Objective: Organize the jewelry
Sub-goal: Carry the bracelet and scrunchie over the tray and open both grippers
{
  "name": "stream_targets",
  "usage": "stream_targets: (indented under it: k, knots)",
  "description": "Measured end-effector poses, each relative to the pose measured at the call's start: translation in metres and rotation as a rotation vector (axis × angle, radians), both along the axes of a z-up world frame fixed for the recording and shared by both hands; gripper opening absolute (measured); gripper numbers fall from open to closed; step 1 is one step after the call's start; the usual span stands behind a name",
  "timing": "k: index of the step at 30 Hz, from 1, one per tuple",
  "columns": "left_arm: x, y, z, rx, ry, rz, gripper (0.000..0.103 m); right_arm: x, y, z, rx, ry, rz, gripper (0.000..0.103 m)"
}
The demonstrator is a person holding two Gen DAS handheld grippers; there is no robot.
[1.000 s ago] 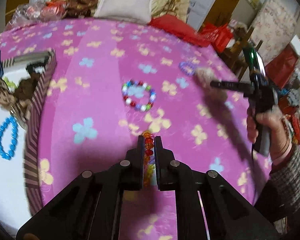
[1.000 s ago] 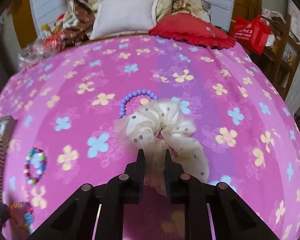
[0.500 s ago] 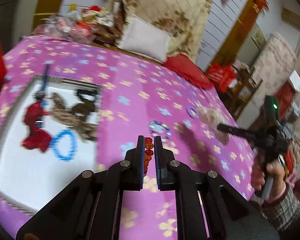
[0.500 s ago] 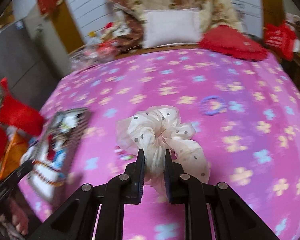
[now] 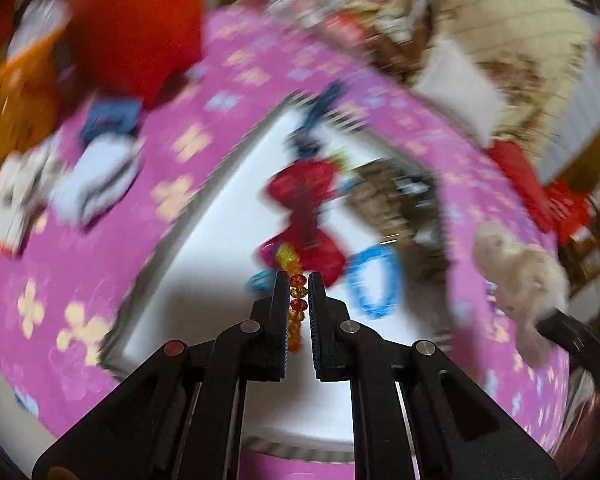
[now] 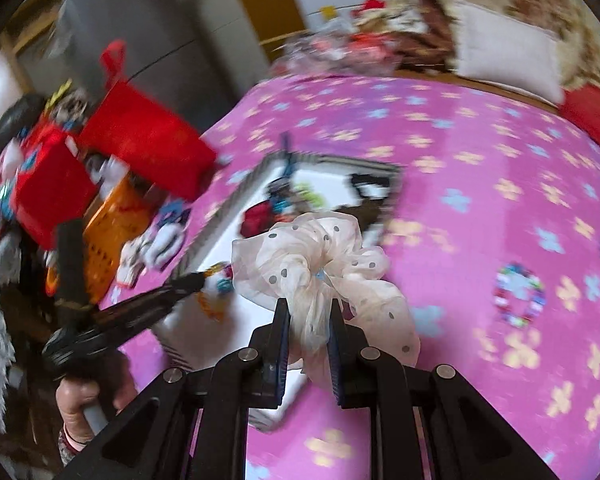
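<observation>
Left gripper (image 5: 299, 280) pinches the amber bead bracelet (image 5: 296, 312) over the white tray (image 5: 204, 248) — ready to drop; right gripper (image 6: 309, 304) clamps the dotted scrunchie (image 6: 312, 256) beside the tray's near edge.

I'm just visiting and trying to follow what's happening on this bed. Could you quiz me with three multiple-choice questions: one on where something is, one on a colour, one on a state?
1. Where does the multicoloured bead bracelet lie?
A. in the box
B. on the pink bedspread
C. on the white pillow

2. What colour is the bead ring in the white-lined box?
A. blue
B. black
C. yellow

3. What is the right gripper doing?
A. standing open and empty
B. clamped on a dotted cream scrunchie
C. clamped on a red bow

Answers:
1 B: it rests on the flowered bedspread, outside the box.
2 A: the ring beside the red bow is bright blue.
3 B: the scrunchie is pinched between its fingers, while the left gripper holds an orange-red bead strand.
</observation>
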State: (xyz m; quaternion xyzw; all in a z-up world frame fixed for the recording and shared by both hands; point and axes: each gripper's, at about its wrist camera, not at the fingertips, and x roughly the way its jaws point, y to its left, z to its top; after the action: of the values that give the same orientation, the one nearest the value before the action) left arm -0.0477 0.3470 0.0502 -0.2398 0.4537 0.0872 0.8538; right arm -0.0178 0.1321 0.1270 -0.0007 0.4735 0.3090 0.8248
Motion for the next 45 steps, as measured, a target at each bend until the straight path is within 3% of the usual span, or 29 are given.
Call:
stream_targets:
  k: [4, 7, 13, 15, 17, 19, 26, 30, 32, 40, 45]
  knots:
    - [0.0, 0.024, -0.021, -0.028, 0.084, 0.095, 0.007, -0.01, 0.05, -0.026, -0.058, 0.021, 0.098, 0.016]
    - [-0.004, 0.03, -0.017, -0.056, 0.056, 0.109, 0.008, -0.021, 0.073, -0.052, -0.095, 0.061, 0.158, 0.016]
    - [-0.013, 0.032, 0.005, -0.02, -0.036, 0.139, 0.008, -0.033, 0.087, -0.087, -0.167, 0.1, 0.2, 0.016]
    - [-0.013, 0.036, 0.011, -0.022, -0.063, 0.149, 0.01, -0.034, 0.084, -0.09, -0.174, 0.118, 0.201, 0.017]
    - [-0.014, 0.037, 0.014, -0.02, -0.074, 0.161, 0.012, -0.035, 0.081, -0.091, -0.18, 0.124, 0.195, 0.034]
    - [-0.015, 0.038, 0.015, -0.021, -0.08, 0.169, 0.012, -0.039, 0.077, -0.086, -0.173, 0.098, 0.195, 0.044]
    - [-0.016, 0.038, 0.018, -0.035, -0.093, 0.183, 0.012, -0.043, 0.055, -0.046, -0.179, -0.065, 0.163, 0.046]
    - [-0.013, 0.037, 0.018, -0.051, -0.104, 0.185, 0.012, -0.001, 0.05, -0.036, -0.221, -0.123, 0.037, 0.046]
    - [-0.01, 0.036, 0.018, -0.053, -0.103, 0.18, 0.012, 0.023, 0.057, -0.041, -0.237, -0.1, 0.025, 0.037]
    - [0.001, 0.036, 0.009, -0.084, -0.088, 0.165, 0.012, 0.106, 0.096, -0.095, -0.338, 0.056, -0.011, 0.034]
    - [0.003, 0.038, 0.01, -0.09, -0.095, 0.157, 0.012, 0.131, 0.098, -0.096, -0.361, 0.032, -0.059, 0.034]
